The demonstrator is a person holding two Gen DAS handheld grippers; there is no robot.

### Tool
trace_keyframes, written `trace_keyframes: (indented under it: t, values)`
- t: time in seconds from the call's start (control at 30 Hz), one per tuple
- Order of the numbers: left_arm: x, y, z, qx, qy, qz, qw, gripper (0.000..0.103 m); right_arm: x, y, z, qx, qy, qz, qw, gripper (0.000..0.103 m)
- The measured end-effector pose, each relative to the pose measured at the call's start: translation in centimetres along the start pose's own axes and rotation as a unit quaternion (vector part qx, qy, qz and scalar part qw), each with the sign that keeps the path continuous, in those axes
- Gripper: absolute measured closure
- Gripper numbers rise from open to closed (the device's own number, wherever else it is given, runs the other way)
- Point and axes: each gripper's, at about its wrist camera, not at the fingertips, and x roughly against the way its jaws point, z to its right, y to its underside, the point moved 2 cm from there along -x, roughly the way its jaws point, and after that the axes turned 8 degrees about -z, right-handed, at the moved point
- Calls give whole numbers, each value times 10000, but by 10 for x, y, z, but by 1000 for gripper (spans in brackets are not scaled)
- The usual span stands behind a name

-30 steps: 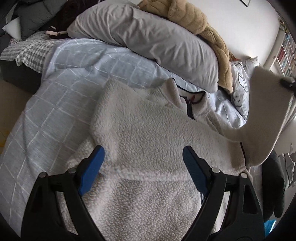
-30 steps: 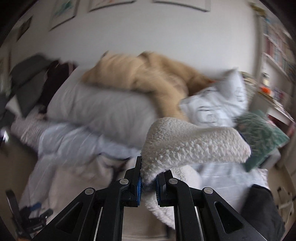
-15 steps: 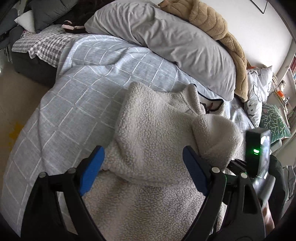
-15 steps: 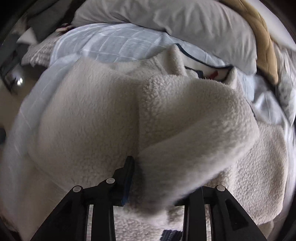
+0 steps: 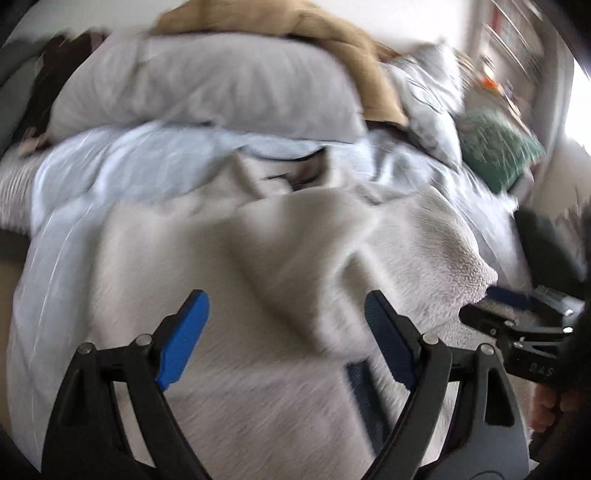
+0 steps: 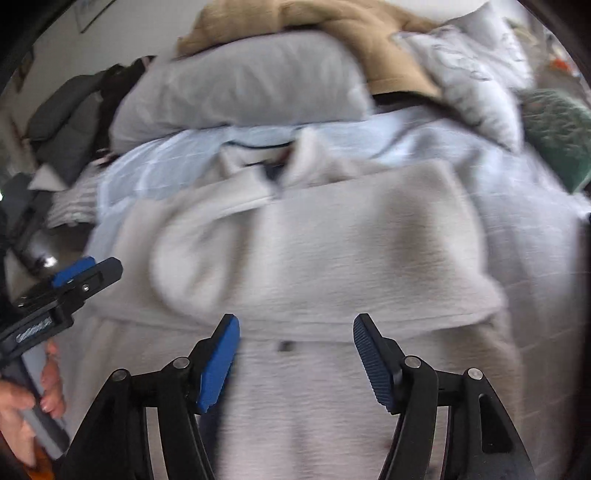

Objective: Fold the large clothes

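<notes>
Both pictures are smearing with motion, so the fleece's pile, the collar's zip and the shelves at the far right are hard to make out, and the fisheye rim is cutting off the near hem. The right hand-held gripper (image 6: 295,354) is standing with its blue pads apart, having just been opening, with nothing between them; it is hanging above the sleeve (image 6: 332,251) now lying folded across the chest of the cream fleece jacket (image 6: 314,406). The left hand-held gripper (image 5: 284,332) is spread wide and empty too, hovering over the jacket's front; whether its pads are brushing the pile is unclear. A hand (image 6: 33,398) is gripping its handle at the picture's edge. The jacket is lying collar-away on the pale blue checked duvet (image 5: 110,166) of the bed, beyond which a grey pillow (image 5: 207,85), a tan blanket (image 5: 332,33) and a green cushion (image 5: 495,147) are piling up.
</notes>
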Motion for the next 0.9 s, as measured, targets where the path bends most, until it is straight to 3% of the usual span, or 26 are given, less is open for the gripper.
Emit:
trace_keyframes:
  t: [0.07,0.2,0.33,0.47,0.57,0.63,0.83,0.87,0.9]
  values:
    - [-21,-13,20,-165,-234,-82,9996,21,4,-4,2,35,67,279,9996,40]
    - [-50,-21,15,54,-663,-412,9969,55,-15,-2,8,63,-12,263,9996,47]
    - [-31,-4,-41,784,-575,-436,9943,55,-39,4,20,-6,85,-109,9999,47]
    - [0,28,-92,993,-328,-488,9933,51,-40,4,29,-193,-174,-208,9994,47]
    - [12,45,-119,1103,344,-430,9924,42,-38,1,31,-354,-432,-218,9982,47]
    - [12,53,-136,1381,602,-337,9880,36,-35,0,31,-427,-571,-202,9972,46]
    - [-19,50,-154,1954,812,-458,9763,38,-22,-6,42,-727,-565,38,9957,40]
    - [-23,48,-155,2014,814,-447,9751,47,-20,-7,46,-796,-547,79,9953,40]
    - [-27,46,-156,2068,781,-397,9745,81,-17,-9,54,-895,-514,137,9946,40]
